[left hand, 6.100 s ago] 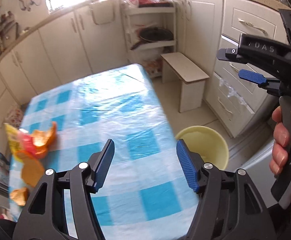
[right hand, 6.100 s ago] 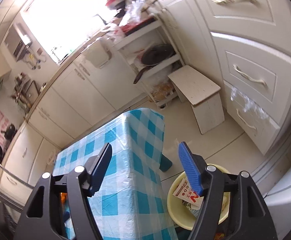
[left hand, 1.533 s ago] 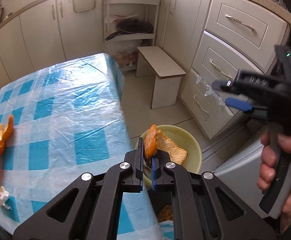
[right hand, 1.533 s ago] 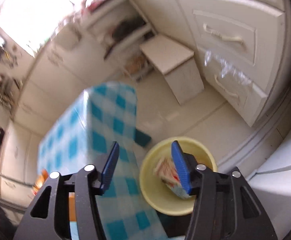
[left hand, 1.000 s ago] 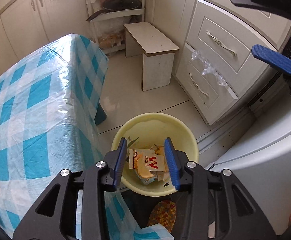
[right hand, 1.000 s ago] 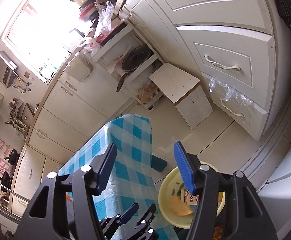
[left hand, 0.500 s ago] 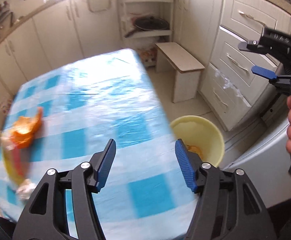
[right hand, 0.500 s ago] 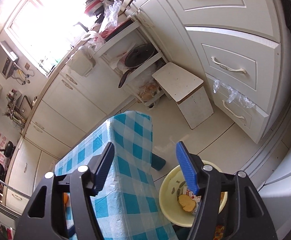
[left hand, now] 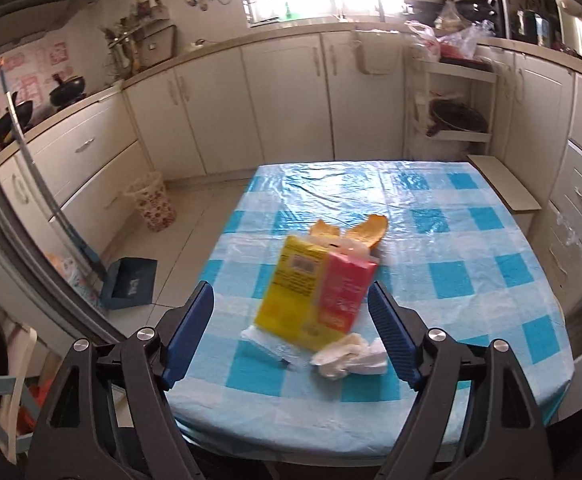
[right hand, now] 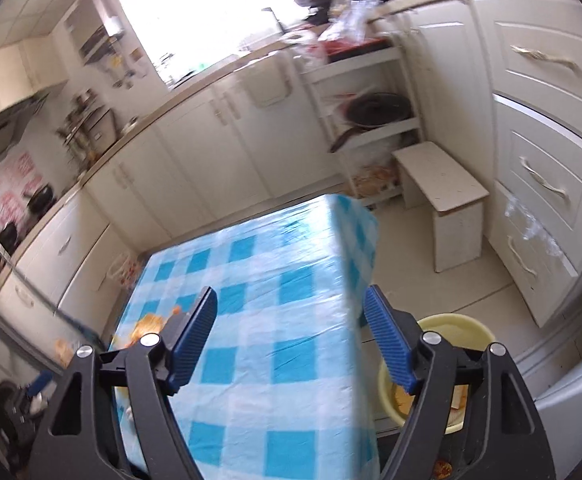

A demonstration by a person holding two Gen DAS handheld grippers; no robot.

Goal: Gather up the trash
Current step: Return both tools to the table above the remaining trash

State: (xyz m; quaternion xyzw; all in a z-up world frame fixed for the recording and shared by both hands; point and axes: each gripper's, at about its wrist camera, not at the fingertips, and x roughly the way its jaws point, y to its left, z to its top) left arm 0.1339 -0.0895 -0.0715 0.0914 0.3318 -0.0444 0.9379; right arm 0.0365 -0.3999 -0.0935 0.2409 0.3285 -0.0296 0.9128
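A blue-checked table (left hand: 451, 280) carries a yellow-and-red snack packet (left hand: 315, 292), orange peel (left hand: 367, 232) behind it, a crumpled white tissue (left hand: 351, 356) and a clear wrapper (left hand: 267, 344) in front. My left gripper (left hand: 291, 292) hovers over the near edge facing this pile, its jaws opening, nothing between them. My right gripper (right hand: 289, 294) hangs over the table's right part (right hand: 291, 264), jaws also opening and empty. The yellow bin (right hand: 451, 328) stands on the floor right of the table with trash inside. In the right wrist view, orange peel (right hand: 151, 324) shows at the table's far left.
A low white stool (right hand: 443, 192) stands beyond the bin, with drawers (right hand: 547, 184) to its right. A shelf rack with a pan (left hand: 457, 120) is behind the table. Left of the table are a blue dustpan (left hand: 131, 280) and a patterned basket (left hand: 155, 208).
The left gripper dropped its orange peel into the yellow bin, opened wide and swung left, back over the table to face the packet. The right gripper opened wider and rolled level.
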